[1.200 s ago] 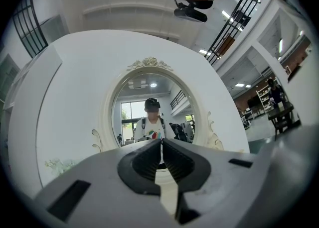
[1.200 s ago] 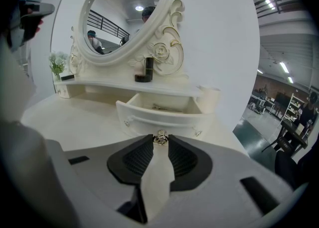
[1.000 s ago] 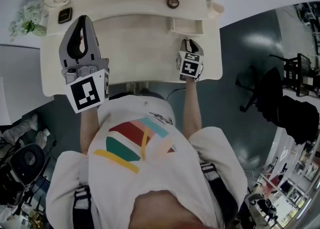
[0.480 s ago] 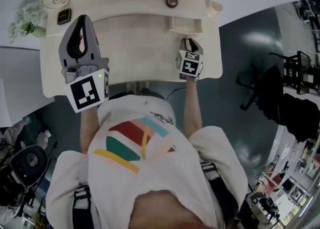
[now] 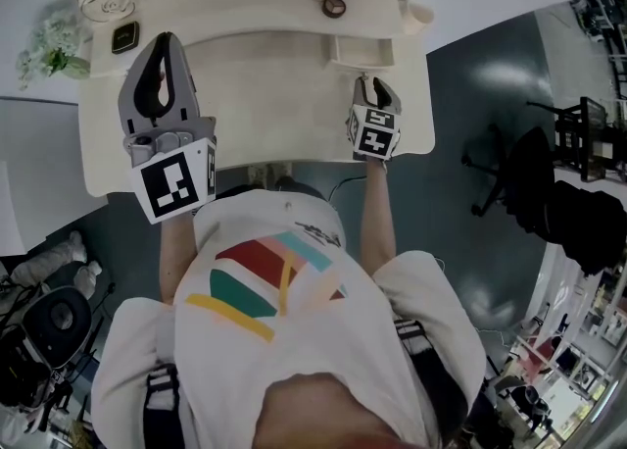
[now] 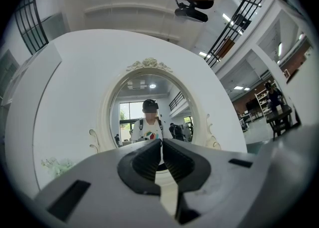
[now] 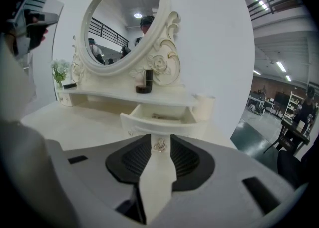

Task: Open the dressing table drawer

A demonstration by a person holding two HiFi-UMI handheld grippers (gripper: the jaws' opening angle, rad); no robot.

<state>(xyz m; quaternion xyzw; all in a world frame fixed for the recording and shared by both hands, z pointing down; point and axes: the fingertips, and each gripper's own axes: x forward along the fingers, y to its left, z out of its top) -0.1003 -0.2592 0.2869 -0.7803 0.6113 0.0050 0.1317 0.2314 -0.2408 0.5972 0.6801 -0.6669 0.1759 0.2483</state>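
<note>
Drawer (image 7: 158,117) stands pulled out and my right tool's (image 7: 160,141) jaws are opening off its knob (image 7: 159,146), so the task looks done; my left tool (image 6: 161,145) idles, jaws together.

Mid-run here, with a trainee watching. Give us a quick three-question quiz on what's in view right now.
1. True or false: the small cream drawer of the white dressing table is shut.
2. What sits between the right gripper's jaws? A) a hairbrush B) the drawer's little metal knob C) nothing
3. Fill in: the left gripper's jaws are ___.
Key: 1 false, it is pulled out. 2 B; those jaws are opening, not pressing it. 3 shut.
</note>
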